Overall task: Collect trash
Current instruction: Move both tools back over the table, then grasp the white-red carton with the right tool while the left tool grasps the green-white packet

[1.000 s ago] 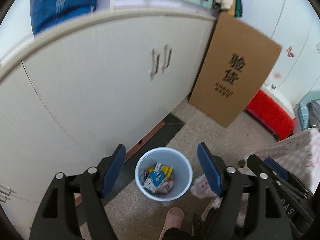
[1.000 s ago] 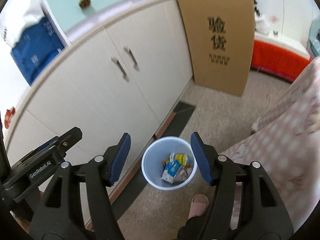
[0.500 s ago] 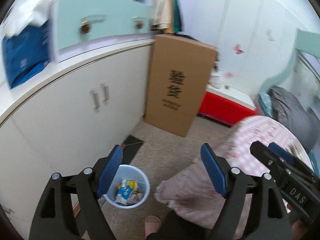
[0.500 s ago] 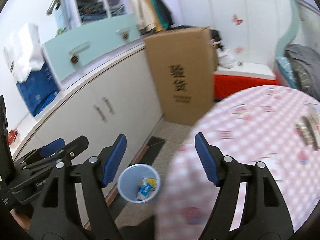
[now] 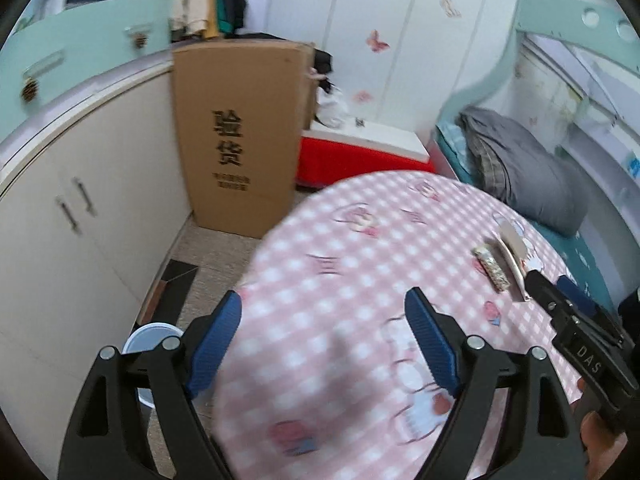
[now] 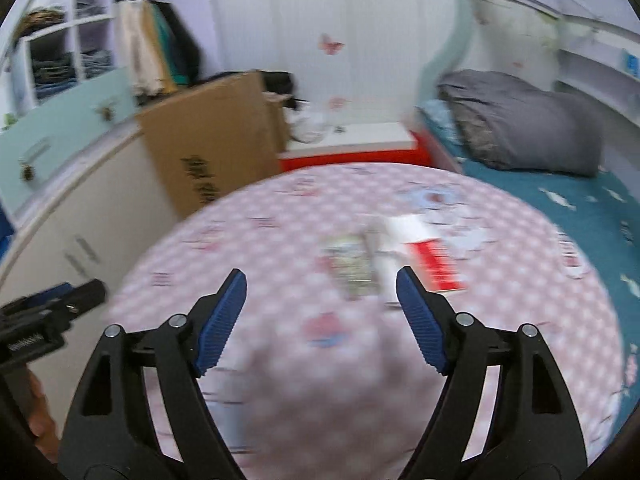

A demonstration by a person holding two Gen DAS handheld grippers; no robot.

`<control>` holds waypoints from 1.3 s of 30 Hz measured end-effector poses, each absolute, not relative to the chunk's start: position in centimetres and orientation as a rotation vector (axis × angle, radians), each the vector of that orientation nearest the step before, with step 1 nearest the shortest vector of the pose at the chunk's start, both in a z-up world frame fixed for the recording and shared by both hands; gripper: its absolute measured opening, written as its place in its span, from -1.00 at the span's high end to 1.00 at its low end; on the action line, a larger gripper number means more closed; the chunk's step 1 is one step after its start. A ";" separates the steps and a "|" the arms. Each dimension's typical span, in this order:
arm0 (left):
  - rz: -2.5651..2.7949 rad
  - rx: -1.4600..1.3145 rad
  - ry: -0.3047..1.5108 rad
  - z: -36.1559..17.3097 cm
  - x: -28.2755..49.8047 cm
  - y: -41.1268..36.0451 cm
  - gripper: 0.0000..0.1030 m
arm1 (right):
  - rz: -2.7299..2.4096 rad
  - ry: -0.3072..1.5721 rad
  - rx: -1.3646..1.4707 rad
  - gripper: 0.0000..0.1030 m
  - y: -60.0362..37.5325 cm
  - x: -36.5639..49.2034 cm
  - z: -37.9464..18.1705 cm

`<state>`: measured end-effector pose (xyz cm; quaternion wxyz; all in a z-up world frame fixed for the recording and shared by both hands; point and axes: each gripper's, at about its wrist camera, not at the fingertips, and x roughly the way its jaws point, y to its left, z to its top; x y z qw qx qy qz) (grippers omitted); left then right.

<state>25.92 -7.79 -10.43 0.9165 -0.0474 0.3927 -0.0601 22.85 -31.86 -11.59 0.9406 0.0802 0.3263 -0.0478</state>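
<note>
Both tongs, left (image 5: 323, 338) and right (image 6: 320, 318), have just been opening and carry nothing. Wrappers (image 6: 352, 270) lie ahead on the surface (image 6: 520, 320); bin (image 5: 146, 338) on floor. Straddle one wrapper fully before clenching.

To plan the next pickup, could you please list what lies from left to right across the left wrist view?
White cabinet doors → cardboard box → red storage box → patterned wrapper on the pink checked tablecloth → grey bedding.
</note>
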 end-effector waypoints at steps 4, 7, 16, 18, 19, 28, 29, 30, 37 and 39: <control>-0.149 -0.067 0.850 -11.6 27.6 -11.2 -0.59 | -0.136 0.740 0.194 -0.55 -35.7 24.3 -13.5; -0.172 -0.042 0.872 -12.2 28.7 -13.4 -0.59 | -0.128 0.788 0.225 -0.55 -37.4 25.7 -14.8; -0.233 -0.001 0.927 -13.9 31.8 -18.7 -0.59 | -0.071 0.854 0.242 -0.63 -38.8 28.9 -16.6; -0.245 0.001 0.937 -14.3 32.3 -19.5 -0.59 | -0.077 0.853 0.236 -0.46 -38.9 29.2 -16.6; -0.255 0.001 0.943 -14.5 32.5 -20.0 -0.59 | -0.082 0.849 0.235 -0.36 -39.0 29.2 -16.5; -0.344 -0.034 0.965 -15.5 33.8 -24.0 -0.59 | -0.106 0.798 0.308 0.07 -41.2 28.2 -16.1; -0.354 -0.037 0.972 -15.6 34.0 -24.6 -0.59 | -0.119 0.794 0.308 0.09 -41.4 28.1 -16.1; -0.361 -0.041 0.973 -15.6 34.1 -24.9 -0.59 | -0.129 0.790 0.317 0.09 -41.7 28.0 -16.1; -0.374 -0.044 0.979 -16.3 35.0 -27.2 -0.58 | -0.163 0.775 0.377 0.10 -43.7 27.3 -16.2; -0.356 -0.012 0.973 -16.6 35.1 -27.9 -0.57 | -0.158 0.770 0.387 0.11 -43.9 27.2 -16.1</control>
